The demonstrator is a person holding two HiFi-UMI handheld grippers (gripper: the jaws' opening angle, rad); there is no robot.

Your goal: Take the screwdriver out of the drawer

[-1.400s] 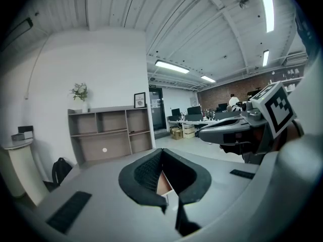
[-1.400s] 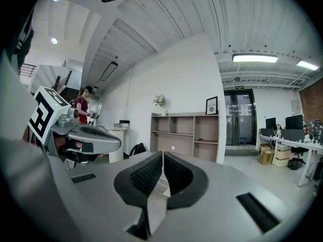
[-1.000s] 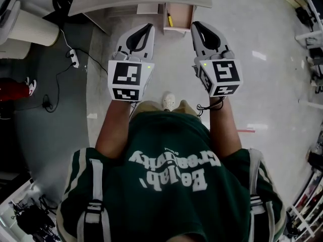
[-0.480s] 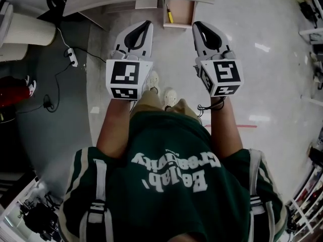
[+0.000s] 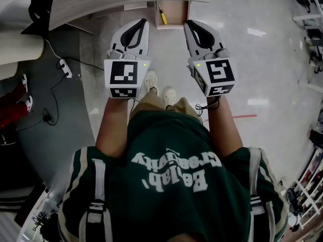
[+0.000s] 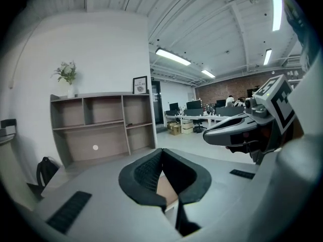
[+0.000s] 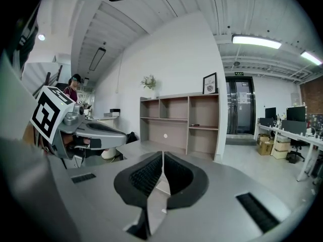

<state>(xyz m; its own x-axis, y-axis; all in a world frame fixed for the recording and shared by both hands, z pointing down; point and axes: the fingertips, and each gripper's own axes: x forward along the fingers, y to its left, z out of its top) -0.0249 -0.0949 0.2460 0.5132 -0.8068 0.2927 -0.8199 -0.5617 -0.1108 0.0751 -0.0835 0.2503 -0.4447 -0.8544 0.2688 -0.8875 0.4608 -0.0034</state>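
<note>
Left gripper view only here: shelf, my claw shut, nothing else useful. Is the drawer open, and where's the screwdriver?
Observer: Head view shows the drawer open, ahead of the left gripper and right gripper.
Operator: Screwdriver?
Observer: The yellow-handled screwdriver lies inside it, at the left side in the head view.
Operator: Right claw?
Observer: Right gripper view shows that claw shut, nothing in it.

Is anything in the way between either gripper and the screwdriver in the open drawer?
Nothing visible. The screwdriver lies uncovered in the open drawer, just ahead of the left gripper and right gripper; only floor shows between. Both grippers are shut and empty.
</note>
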